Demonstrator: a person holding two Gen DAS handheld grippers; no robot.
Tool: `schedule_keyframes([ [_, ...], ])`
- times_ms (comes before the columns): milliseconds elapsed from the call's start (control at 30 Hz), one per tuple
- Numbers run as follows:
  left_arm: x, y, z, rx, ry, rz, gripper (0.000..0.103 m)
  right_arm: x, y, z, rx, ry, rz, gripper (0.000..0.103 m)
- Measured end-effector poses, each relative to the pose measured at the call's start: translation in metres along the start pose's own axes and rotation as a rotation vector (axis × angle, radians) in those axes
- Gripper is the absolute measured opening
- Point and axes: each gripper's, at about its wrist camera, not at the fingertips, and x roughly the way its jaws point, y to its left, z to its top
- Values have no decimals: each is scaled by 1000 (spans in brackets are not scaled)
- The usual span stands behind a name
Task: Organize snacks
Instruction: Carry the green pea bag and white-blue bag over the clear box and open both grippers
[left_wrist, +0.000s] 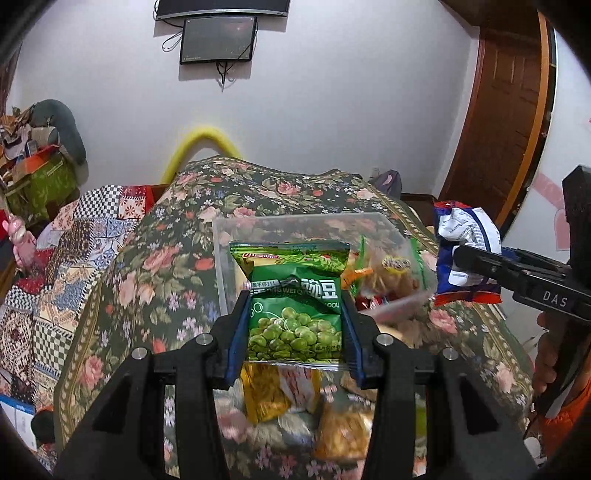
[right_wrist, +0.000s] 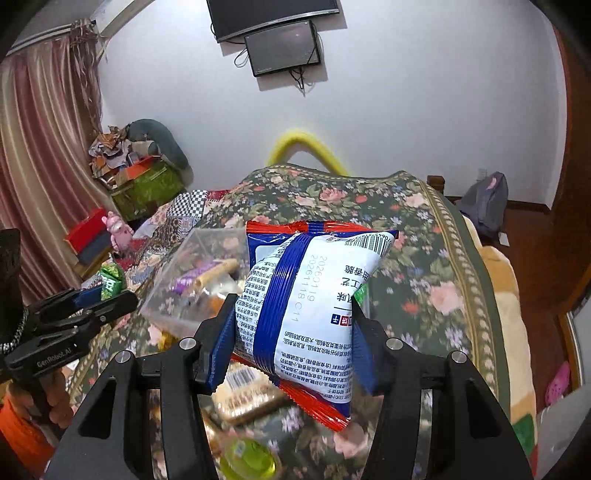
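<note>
My left gripper (left_wrist: 295, 325) is shut on a green pea snack bag (left_wrist: 295, 299) and holds it above the bed, just in front of a clear plastic box (left_wrist: 236, 229) with several snacks inside. My right gripper (right_wrist: 295, 332) is shut on a blue, white and red snack bag (right_wrist: 306, 306), held above the bed beside the clear box (right_wrist: 184, 266). The right gripper with its bag (left_wrist: 465, 254) shows at the right of the left wrist view. The left gripper with the green bag (right_wrist: 110, 282) shows at the left of the right wrist view.
Loose snack packets (left_wrist: 266, 398) lie on the floral bedspread (left_wrist: 147, 280) below the grippers; a gold packet (right_wrist: 247, 398) and a green one (right_wrist: 247, 458) show below the right gripper. Cluttered boxes (right_wrist: 140, 184) stand at the far left. A wooden door (left_wrist: 506, 110) is at the right.
</note>
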Motion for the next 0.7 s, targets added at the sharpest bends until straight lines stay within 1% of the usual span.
schedule_keyframes([
  [200, 25, 1, 11, -3, 18, 17, 44, 25, -2, 15, 1, 22, -1, 51],
  [367, 50, 2, 21, -2, 45, 26, 44, 46, -1, 25, -16, 51, -24, 51],
  [533, 71, 0, 31, 15, 62, 41, 44, 66, 3, 30, -38, 89, -33, 51],
  [700, 93, 1, 40, 0, 92, 41, 44, 82, 3, 31, -59, 124, -54, 51],
])
